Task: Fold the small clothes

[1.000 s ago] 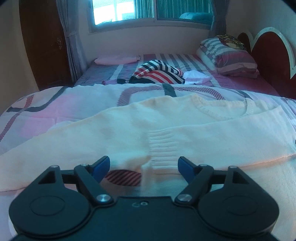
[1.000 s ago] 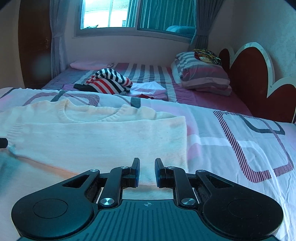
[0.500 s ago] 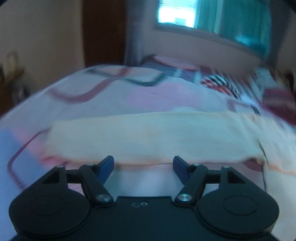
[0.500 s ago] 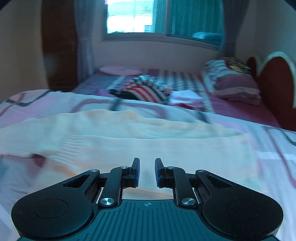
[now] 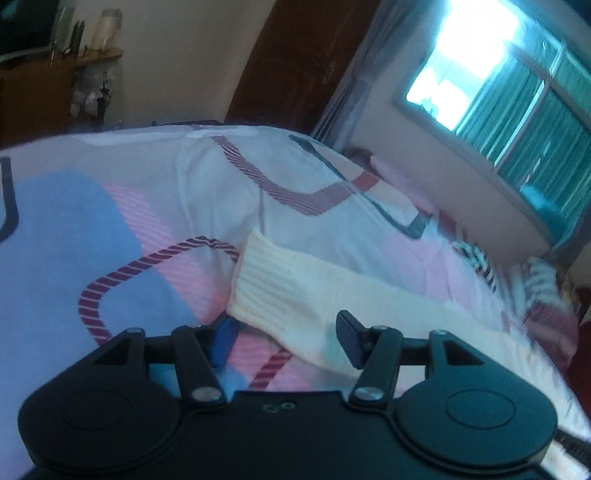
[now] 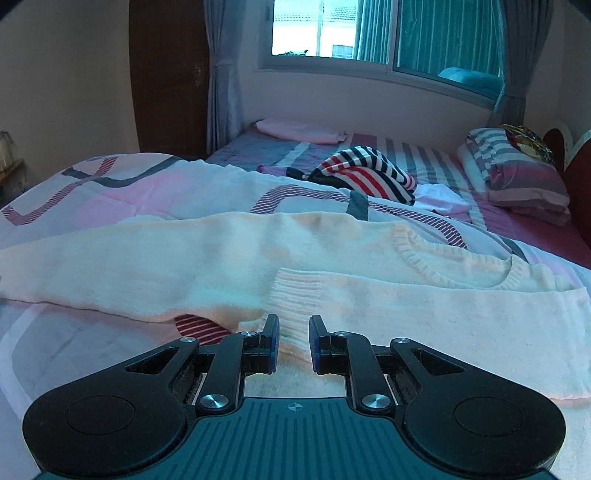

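Cream knit sweater (image 6: 332,258) lies spread flat on the patterned bedsheet (image 6: 110,188), collar to the right, one sleeve folded across the body with its ribbed cuff (image 6: 299,288) near centre. Far side: striped garment (image 6: 365,177) bunched, white folded cloth (image 6: 443,201) just beside it, pink cloth (image 6: 295,131) under the window (image 6: 369,33), stacked pillows (image 6: 517,173) at far right. Nothing lies between either tool and the sweater.

Left gripper (image 5: 286,336) tilted, low over the outstretched sleeve (image 5: 332,295), near its ribbed end; jaws spread wide, grasping nothing. Wooden door (image 5: 295,62) beyond.

Right gripper (image 6: 293,341) level, low over the folded cuff; jaws narrowly parted, with cuff fabric showing in the gap; whether they pinch it, cannot tell.
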Available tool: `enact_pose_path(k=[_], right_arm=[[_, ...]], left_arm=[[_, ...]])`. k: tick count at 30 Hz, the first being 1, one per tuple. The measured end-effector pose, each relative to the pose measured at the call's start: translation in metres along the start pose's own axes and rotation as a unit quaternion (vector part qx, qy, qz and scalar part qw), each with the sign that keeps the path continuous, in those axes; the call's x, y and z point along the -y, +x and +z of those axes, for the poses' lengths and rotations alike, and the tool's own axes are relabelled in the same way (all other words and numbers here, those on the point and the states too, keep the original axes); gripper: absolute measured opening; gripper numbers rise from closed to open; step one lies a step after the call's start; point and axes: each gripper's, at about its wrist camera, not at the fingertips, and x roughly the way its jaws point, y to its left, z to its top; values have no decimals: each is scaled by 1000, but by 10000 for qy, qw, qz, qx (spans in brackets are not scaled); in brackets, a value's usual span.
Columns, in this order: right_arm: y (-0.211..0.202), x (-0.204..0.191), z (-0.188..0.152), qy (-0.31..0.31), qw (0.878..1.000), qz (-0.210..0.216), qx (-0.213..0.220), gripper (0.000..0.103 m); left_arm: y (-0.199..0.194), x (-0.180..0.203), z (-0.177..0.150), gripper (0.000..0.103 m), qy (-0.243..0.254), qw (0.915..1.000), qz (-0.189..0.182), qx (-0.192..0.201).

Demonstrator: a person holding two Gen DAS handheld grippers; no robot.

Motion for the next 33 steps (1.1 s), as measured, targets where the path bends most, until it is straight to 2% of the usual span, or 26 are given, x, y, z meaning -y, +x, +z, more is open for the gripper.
enact_pose_path(k=[3,5,6,7,8,9,17,26,29,30,31,33], right_arm=[[-1,2,0,97,9999,-80,33,15],[0,5,0,172,9998,-128,52,15],[2,7,0,204,9997,-147,42,15],[2,8,0,239,9996,-164,37,15],[3,10,0,274,9994,-186,58,15],[2,11,0,298,9993,-196,99,15],[16,31,1,490,9984,-260,61,15],[22,32,1,550,9977,397,53,15],[30,32,9,466,9983,329,67,16],[31,33,11,514,9982,299,96,20],[34,34,13,574,9979,294,72,38],[37,34,17,607,9976,313,124,58]], left_arm=[[-5,-12,-5,55,-399,9989,-207,145],[-5,-9,-7,54,-317,9991,-157,219],[-3,-6,-6,47,-226,9994,-102,241],[-1,-3,-5,31,-147,9995,-8,264],[1,-2,-5,21,-106,9996,94,256],[4,-2,-3,4,-79,9995,191,228],[6,9,1,3,232,9987,290,354],[6,23,0,3,484,9972,451,339],[4,19,-1,4,539,9966,531,327],[3,17,-1,4,554,9964,535,363],[2,15,-1,4,559,9964,525,362],[5,11,0,6,536,9974,432,233]])
